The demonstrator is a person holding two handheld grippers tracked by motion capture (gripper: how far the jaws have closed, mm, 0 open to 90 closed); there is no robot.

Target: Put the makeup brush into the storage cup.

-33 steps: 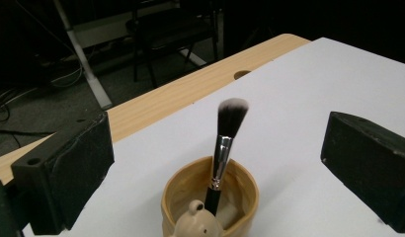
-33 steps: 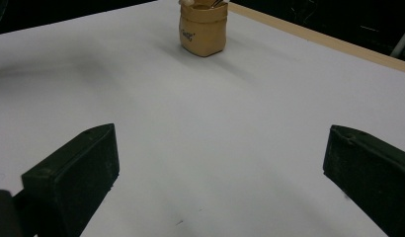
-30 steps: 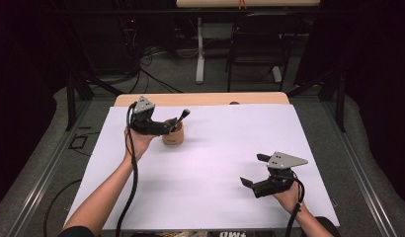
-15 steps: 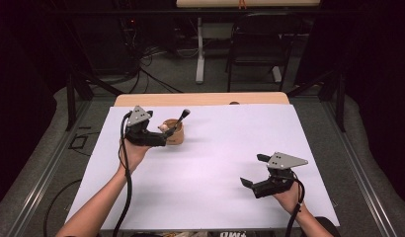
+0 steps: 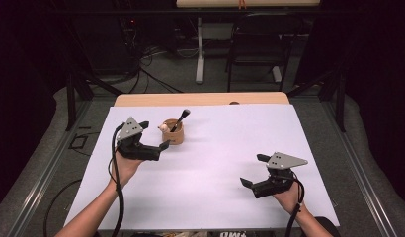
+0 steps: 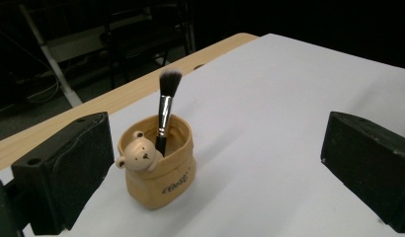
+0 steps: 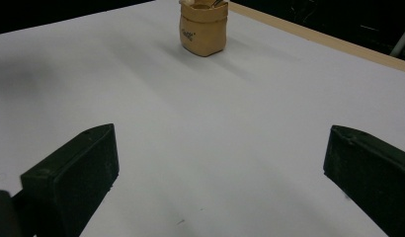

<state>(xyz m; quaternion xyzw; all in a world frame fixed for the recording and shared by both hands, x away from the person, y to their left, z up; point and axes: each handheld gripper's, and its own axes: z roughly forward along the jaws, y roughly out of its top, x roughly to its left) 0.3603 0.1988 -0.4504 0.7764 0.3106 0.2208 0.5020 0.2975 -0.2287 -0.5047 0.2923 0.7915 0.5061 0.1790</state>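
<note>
While our right gripper [image 5: 251,171] rests spread and empty, well apart, our left gripper [image 5: 154,134] gapes just beside the bear pot [image 6: 155,169]; its makeup brush [image 6: 165,109] stands inside, seemingly leaning on the rim.

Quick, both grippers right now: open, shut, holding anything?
Left gripper: open, empty, beside the bear pot holding the brush.
Right gripper: open, empty.
</note>
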